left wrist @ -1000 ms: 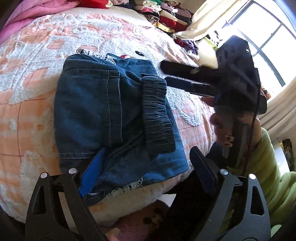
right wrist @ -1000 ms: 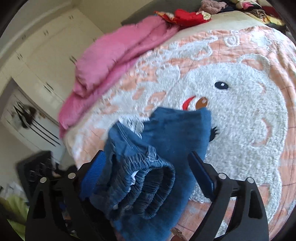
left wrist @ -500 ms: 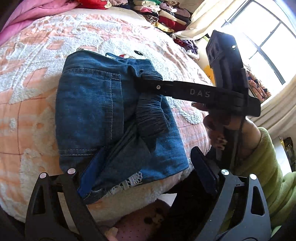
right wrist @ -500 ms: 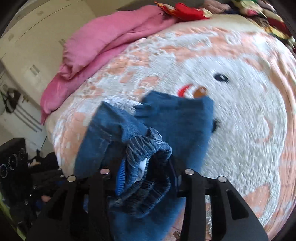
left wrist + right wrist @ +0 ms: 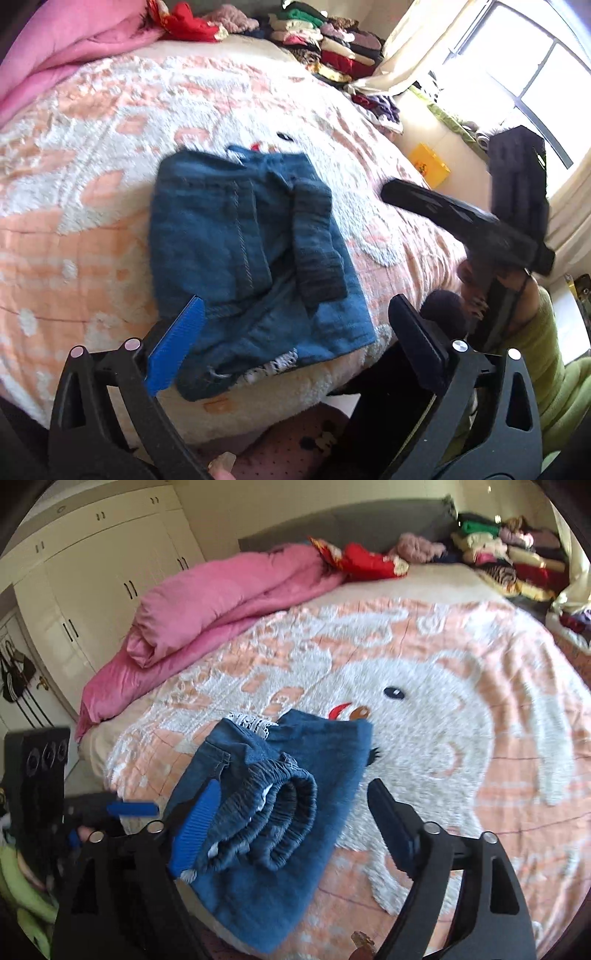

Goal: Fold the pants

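Now folded pants (image 5: 255,254) lie on blanket (image 5: 92,147), both jaws spread.

I can read no text, label, brand or number in either view. The yellow box (image 5: 430,165) on the floor by the window carries a dark mark, too small for me to make out. The pattern on the blanket (image 5: 424,709) is a cartoon face, with no lettering on it.

Bare bedspread (image 5: 461,760) right of folded pants (image 5: 295,797); pink quilt (image 5: 221,602) and clothes stacks (image 5: 509,565) along far edge.
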`<act>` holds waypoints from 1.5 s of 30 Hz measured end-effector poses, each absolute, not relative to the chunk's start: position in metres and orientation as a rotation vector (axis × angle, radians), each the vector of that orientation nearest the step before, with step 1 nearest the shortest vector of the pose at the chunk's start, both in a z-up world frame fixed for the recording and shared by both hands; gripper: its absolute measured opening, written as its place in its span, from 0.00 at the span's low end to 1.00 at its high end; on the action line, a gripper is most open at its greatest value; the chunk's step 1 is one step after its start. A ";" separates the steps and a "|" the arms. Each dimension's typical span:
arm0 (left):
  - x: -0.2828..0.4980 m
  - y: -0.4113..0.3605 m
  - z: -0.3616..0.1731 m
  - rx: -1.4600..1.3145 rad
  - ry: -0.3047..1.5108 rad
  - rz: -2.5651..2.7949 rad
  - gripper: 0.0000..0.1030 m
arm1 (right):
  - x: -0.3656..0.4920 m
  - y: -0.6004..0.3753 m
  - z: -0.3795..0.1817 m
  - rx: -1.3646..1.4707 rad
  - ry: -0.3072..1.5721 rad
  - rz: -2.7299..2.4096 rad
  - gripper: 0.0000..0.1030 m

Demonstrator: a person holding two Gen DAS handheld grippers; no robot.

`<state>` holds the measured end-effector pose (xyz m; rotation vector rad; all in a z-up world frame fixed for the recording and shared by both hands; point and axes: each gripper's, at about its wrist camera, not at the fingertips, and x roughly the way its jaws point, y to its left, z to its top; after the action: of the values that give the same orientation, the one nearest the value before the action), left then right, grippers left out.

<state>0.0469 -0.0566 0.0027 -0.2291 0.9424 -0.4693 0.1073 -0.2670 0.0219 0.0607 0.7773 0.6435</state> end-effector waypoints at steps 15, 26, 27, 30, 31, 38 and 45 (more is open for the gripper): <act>0.100 -0.016 0.006 -0.224 0.926 -0.361 0.57 | 0.019 -0.213 0.021 -0.274 0.713 0.878 0.72; 0.114 -0.020 -0.047 -0.236 1.018 -0.315 0.76 | 0.087 -0.258 -0.009 0.043 0.864 0.601 0.69; 0.114 -0.021 -0.048 -0.233 1.014 -0.314 0.77 | 0.094 -0.261 -0.013 0.051 0.880 0.579 0.69; 0.114 -0.023 -0.050 -0.230 1.007 -0.314 0.78 | 0.109 -0.258 -0.024 0.050 0.922 0.559 0.69; 0.113 -0.024 -0.049 -0.228 1.005 -0.313 0.79 | 0.114 -0.256 -0.028 0.054 0.938 0.552 0.69; 0.115 -0.029 -0.051 -0.209 0.995 -0.312 0.79 | 0.138 -0.246 -0.056 0.142 1.030 0.585 0.69; 0.115 -0.036 -0.047 -0.216 0.980 -0.329 0.46 | 0.135 -0.235 -0.049 0.158 0.983 0.685 0.23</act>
<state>0.1152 -0.0356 -0.0467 -0.2161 0.9800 -0.3290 0.1349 -0.2355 -0.0495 0.1584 0.9829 0.6846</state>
